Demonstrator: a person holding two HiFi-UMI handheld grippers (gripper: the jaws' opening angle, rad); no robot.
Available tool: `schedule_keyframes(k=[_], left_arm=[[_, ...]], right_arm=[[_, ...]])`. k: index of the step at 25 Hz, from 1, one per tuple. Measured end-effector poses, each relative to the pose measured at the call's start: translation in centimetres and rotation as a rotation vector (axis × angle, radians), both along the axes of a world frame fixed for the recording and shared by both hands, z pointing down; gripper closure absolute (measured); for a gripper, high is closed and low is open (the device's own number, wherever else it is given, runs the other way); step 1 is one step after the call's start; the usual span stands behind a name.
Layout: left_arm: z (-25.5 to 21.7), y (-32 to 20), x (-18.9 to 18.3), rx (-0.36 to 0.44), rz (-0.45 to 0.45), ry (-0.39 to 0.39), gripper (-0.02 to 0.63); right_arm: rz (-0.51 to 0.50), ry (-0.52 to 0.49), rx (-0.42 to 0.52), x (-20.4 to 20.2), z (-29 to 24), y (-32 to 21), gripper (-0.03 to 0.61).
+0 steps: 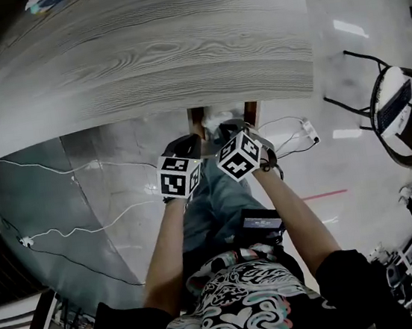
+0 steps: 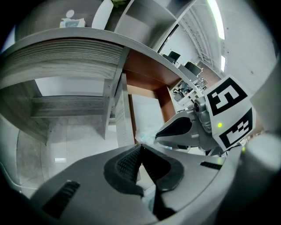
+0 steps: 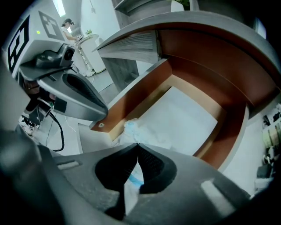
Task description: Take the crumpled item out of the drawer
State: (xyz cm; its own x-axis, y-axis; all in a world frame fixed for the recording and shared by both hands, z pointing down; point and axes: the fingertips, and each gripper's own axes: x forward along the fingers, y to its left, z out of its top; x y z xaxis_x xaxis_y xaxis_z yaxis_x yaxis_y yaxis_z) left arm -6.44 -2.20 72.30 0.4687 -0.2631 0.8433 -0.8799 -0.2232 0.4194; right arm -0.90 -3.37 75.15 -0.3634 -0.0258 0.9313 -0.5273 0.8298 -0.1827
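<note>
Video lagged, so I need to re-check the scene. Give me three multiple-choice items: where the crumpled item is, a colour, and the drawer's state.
1. Where is the crumpled item?
A. on the desktop
B. in a corner of the drawer
C. on the floor

2. What colour are the drawer walls?
A. brown
B. green
C. yellow

3. The drawer is:
A. pushed shut
B. pulled open
C. lifted out

Key:
1. B, it lies in the drawer's corner at the right hand-held gripper.
2. A, brown walls surround a white bottom.
3. B, its inside shows below the desk.
</note>
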Motion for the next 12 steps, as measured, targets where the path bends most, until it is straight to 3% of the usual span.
schedule_keyframes(k=[12], left_arm=[[-0.6,-0.1,-0.8,0.013,-0.007,-0.006,0.611]], right_arm=[[-0.011,-0.024,0.039,-0.3,-1.4,-0.7,0.569]])
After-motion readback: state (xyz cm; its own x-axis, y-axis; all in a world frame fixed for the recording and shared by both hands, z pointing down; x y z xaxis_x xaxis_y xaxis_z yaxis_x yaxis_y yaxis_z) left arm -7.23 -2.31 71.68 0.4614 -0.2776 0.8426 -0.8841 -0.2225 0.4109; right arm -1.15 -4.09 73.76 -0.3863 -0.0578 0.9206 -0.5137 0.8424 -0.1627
